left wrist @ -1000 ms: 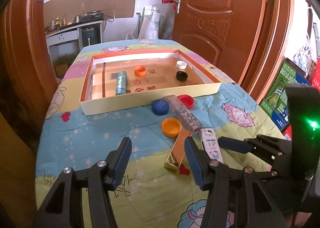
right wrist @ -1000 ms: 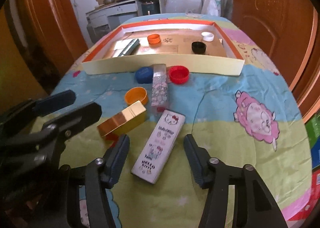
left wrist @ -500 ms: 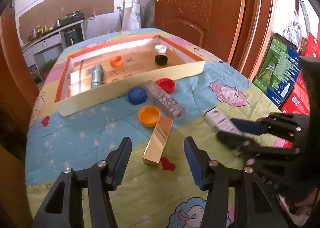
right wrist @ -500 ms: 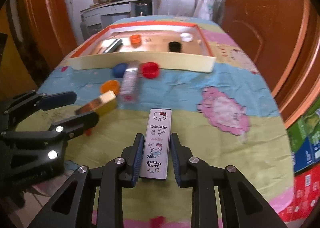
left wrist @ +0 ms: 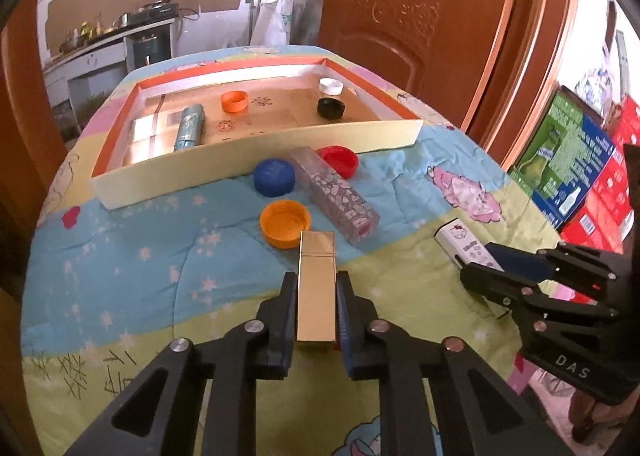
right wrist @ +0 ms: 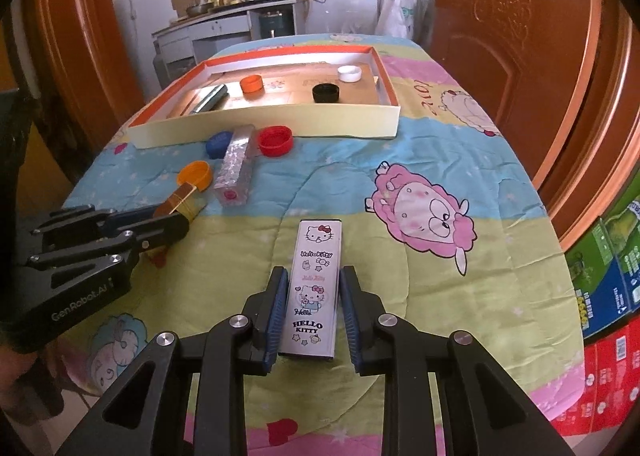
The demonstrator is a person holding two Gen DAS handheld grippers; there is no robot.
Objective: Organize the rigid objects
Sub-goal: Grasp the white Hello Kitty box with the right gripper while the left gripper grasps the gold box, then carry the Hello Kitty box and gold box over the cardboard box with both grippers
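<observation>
My left gripper (left wrist: 316,280) is shut on a gold box (left wrist: 317,256) that lies on the quilt-covered table, pads pressing both long sides. My right gripper (right wrist: 314,274) is shut on a white Hello Kitty box (right wrist: 318,248), also resting on the quilt. Beyond the gold box lie an orange cap (left wrist: 285,223), a blue cap (left wrist: 274,177), a red cap (left wrist: 338,161) and a patterned clear box (left wrist: 336,195). The cream tray (left wrist: 256,171) behind them holds a teal tube (left wrist: 189,131) and orange, black and white caps.
Brown wooden doors stand on both sides of the table. Stacked cartons (left wrist: 568,159) sit on the floor beyond the table's right edge. A kitchen counter (right wrist: 224,23) runs along the far wall. Bare quilt lies right of the Hello Kitty box.
The left gripper's jaws closed on the gold box, which stood between open fingers before. The right gripper closed on the Hello Kitty box and turned it lengthwise.
</observation>
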